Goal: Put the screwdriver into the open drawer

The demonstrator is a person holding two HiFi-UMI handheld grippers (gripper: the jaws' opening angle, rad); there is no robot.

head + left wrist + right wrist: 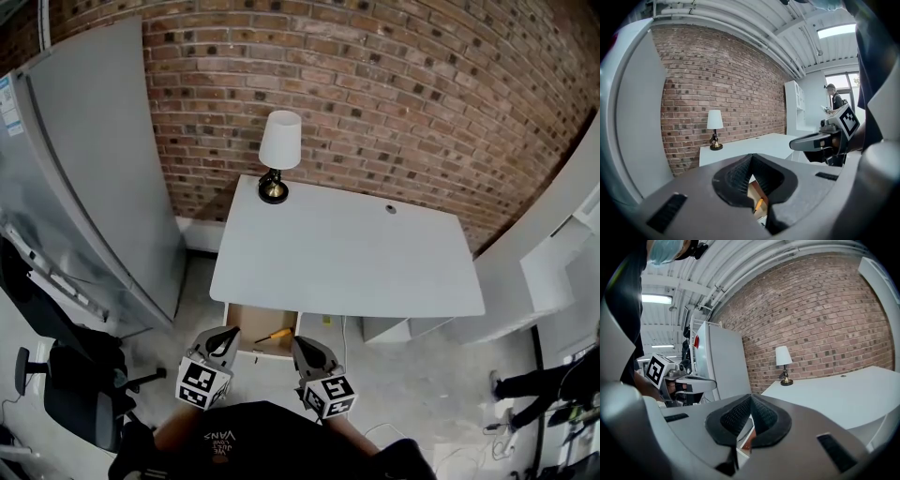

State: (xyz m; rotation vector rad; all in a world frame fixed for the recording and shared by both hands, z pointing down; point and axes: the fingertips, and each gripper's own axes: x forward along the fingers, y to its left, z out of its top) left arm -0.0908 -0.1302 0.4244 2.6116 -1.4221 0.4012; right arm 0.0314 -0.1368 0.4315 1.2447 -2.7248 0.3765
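An orange-handled screwdriver point(274, 335) lies inside the open wooden drawer point(246, 323) under the front edge of the white desk point(347, 253). My left gripper point(223, 343) hovers just in front of the drawer's left side, shut and empty. My right gripper point(304, 350) hangs in front of the drawer's right corner, also shut with nothing in it. In the left gripper view the closed jaws point(751, 161) frame the screwdriver point(758, 204) below, with the right gripper point(811, 142) alongside. In the right gripper view the jaws point(750, 403) meet, and the left gripper point(696, 382) shows at left.
A lamp point(278, 155) with a white shade stands at the desk's back left, before a brick wall. A tall grey cabinet point(84, 169) stands at left, a black office chair point(75, 384) below it. White shelving point(562, 272) stands at right, where a person point(539, 384) is.
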